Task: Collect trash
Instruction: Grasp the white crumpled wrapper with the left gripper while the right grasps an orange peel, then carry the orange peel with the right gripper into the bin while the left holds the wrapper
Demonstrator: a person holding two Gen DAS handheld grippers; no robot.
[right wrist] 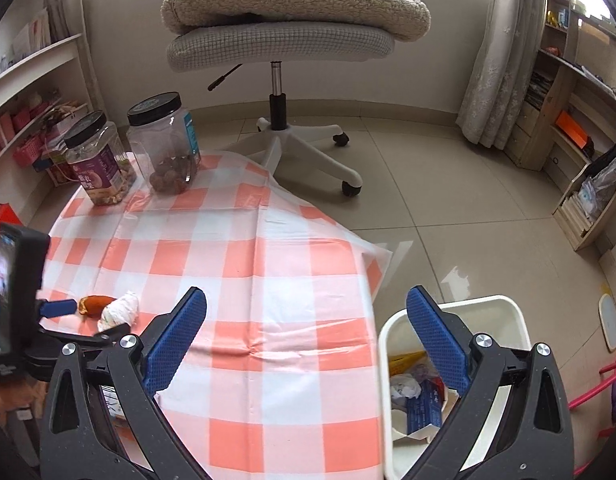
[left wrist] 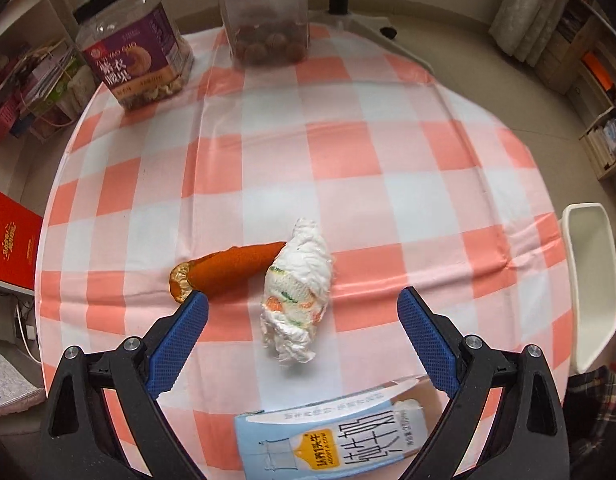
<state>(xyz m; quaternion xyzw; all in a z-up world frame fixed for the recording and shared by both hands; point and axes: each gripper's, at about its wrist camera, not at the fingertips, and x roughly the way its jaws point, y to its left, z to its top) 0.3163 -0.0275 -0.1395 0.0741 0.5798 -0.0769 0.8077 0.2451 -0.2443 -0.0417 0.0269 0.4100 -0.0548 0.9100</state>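
A crumpled white tissue (left wrist: 297,292) lies on the checked tablecloth (left wrist: 348,168) beside an orange cone-shaped wrapper (left wrist: 223,270). My left gripper (left wrist: 303,304) is open just above and around the tissue, its left fingertip at the wrapper's gold end. A light blue milk carton (left wrist: 332,436) lies flat near me, under the gripper. My right gripper (right wrist: 305,306) is open and empty, hovering over the table's right edge and a white bin (right wrist: 508,312) that holds several pieces of trash. The tissue (right wrist: 121,310) and wrapper (right wrist: 93,304) also show in the right wrist view.
Two clear jars with black lids stand at the far edge: a nut jar (left wrist: 135,44) and a jar of round brown snacks (left wrist: 263,12). An office chair (right wrist: 283,40) stands beyond the table. Shelves line both sides. The white bin (left wrist: 588,280) sits on the floor to the right.
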